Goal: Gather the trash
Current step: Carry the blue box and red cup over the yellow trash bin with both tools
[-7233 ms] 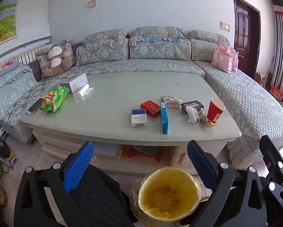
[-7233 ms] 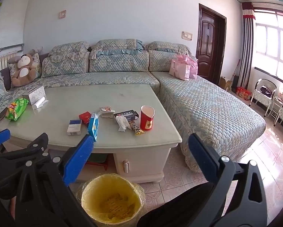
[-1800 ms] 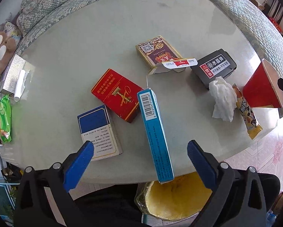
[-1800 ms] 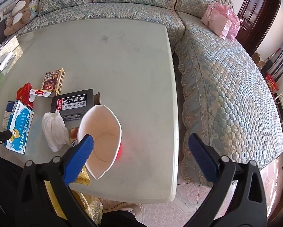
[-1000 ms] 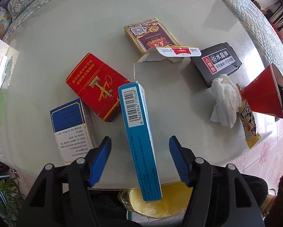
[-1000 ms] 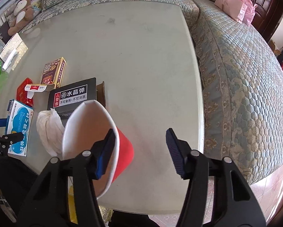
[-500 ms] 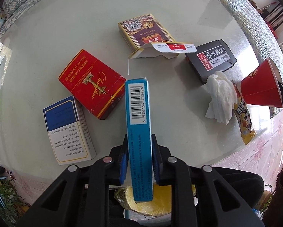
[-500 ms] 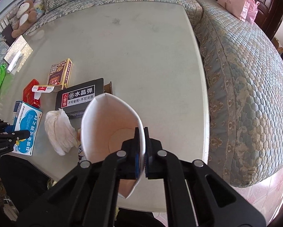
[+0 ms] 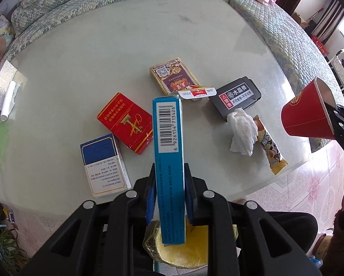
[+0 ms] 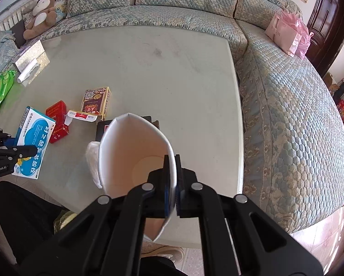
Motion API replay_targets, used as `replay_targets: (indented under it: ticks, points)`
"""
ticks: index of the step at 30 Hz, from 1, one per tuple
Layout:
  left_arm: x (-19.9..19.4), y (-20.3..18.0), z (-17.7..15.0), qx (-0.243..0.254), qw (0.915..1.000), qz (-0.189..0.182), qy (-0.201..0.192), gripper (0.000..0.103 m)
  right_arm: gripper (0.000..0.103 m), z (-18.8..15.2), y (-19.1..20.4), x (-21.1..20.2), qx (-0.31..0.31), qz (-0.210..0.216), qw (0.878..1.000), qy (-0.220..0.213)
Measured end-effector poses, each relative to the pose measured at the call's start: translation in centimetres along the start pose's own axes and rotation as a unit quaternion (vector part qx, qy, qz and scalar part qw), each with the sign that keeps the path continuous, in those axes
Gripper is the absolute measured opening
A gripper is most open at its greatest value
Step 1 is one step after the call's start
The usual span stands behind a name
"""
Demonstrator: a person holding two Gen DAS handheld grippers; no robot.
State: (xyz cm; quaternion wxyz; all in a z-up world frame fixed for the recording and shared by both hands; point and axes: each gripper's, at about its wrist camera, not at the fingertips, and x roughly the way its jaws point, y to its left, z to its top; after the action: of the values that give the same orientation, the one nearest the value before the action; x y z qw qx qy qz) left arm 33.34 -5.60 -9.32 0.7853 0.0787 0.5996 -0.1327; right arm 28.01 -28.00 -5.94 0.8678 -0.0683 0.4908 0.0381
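Two hand-held grippers clamp blue box (image 9: 169, 161), red cup (image 9: 305, 117).

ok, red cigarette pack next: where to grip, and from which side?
The red cigarette pack lies flat on the table, so probably come from above and close across its two long edges. The near corner is crowded by the white-and-blue pack; the far half has more free room for the fingers.

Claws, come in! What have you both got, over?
Left claw shut on tall blue cardboard box, above yellow-lined trash bin. Right claw shut on red paper cup by its wall. Nothing blocking.
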Motion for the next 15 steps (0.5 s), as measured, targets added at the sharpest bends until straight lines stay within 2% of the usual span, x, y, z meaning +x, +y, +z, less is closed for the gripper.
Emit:
replay_targets:
  ticks: [6,15]
  points:
    - [-6.3,-0.5,-2.0,0.011,0.9978,0.019,-0.062,0.021,0.005,0.2,4.0,-5.8,-0.04,0.0,0.998,-0.044]
    - [-12.7,-0.5,-8.0,0.017,0.9944,0.013,-0.104,0.021,0.005,-2.5,9.1,-13.0,-0.075,0.012,0.993,-0.087]
